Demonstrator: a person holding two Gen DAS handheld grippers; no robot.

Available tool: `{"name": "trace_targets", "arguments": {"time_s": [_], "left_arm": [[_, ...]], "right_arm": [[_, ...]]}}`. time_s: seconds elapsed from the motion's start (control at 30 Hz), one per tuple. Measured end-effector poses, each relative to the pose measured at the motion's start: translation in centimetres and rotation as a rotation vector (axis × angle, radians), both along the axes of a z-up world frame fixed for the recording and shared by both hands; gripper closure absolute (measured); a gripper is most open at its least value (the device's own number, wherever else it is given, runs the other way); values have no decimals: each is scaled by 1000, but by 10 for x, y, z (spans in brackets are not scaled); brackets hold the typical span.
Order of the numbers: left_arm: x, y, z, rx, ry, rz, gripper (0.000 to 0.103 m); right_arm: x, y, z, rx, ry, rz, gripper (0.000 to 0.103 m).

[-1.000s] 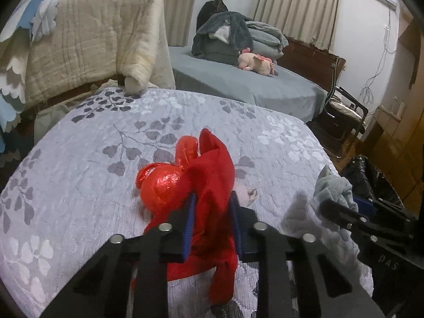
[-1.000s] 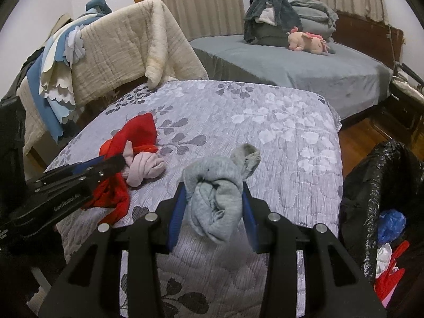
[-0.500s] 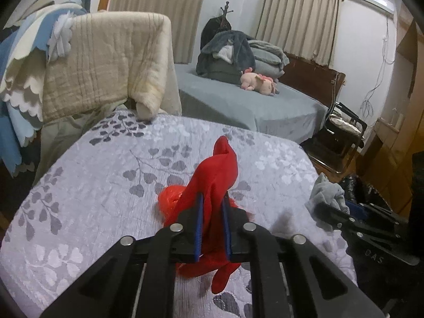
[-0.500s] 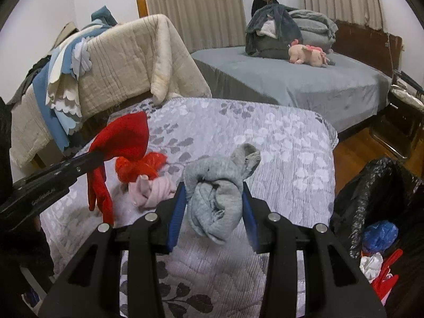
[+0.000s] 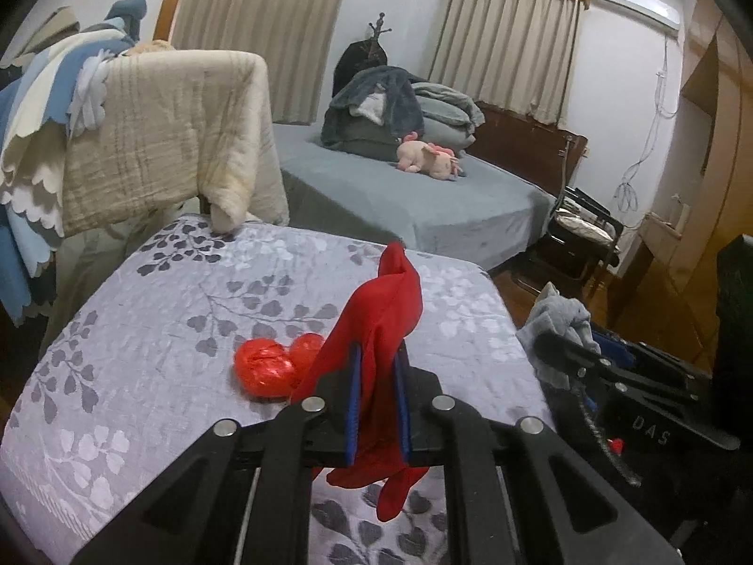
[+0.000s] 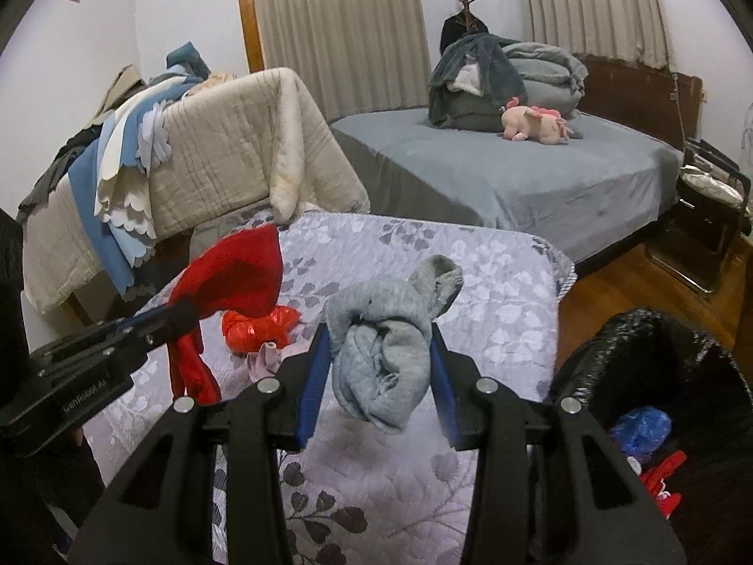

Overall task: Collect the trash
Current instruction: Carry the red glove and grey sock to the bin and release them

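My left gripper (image 5: 377, 400) is shut on a red cloth (image 5: 383, 310) and holds it above the grey floral bed cover (image 5: 141, 329); it also shows at the left of the right wrist view (image 6: 186, 315), cloth (image 6: 235, 278) hanging from it. My right gripper (image 6: 376, 372) is shut on a grey cloth wad (image 6: 383, 339), held above the cover; it shows at the right of the left wrist view (image 5: 560, 325). A crumpled red plastic bag (image 5: 266, 369) and a pink wad (image 6: 266, 358) lie on the cover.
A black trash bag (image 6: 659, 358) stands open at the right of the bed, with blue and red items inside. A beige quilt (image 5: 164, 141) hangs at the left. A grey bed (image 5: 400, 193) with folded blankets and a pink plush (image 5: 426, 160) lies behind.
My left gripper has lifted the red cloth up off the cover, leaving the red bag and pink wad lying there. My right gripper has risen with the grey wad.
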State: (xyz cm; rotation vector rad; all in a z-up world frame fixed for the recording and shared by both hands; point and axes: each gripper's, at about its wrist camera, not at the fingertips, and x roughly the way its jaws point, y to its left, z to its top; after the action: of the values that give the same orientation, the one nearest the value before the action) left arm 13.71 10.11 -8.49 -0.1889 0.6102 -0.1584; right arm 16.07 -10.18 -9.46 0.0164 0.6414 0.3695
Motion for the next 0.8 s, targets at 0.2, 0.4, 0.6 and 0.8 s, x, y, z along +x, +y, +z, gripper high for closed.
{"name": "trace_targets", "arguments": {"time_s": [0.2, 0.4, 0.6, 0.8], "left_arm": [[-9, -18, 11, 1, -12, -29, 90], [-18, -38, 21, 10, -28, -67, 90], [-25, -57, 26, 14, -39, -102, 90], [-31, -78, 29, 9, -41, -142, 90]], "right_arm": [[-13, -17, 11, 4, -9, -29, 64], [-30, -36, 20, 4, -27, -53, 64], [-41, -55, 26, 8, -35, -81, 64], [-51, -77, 32, 0, -48, -122, 64]]}}
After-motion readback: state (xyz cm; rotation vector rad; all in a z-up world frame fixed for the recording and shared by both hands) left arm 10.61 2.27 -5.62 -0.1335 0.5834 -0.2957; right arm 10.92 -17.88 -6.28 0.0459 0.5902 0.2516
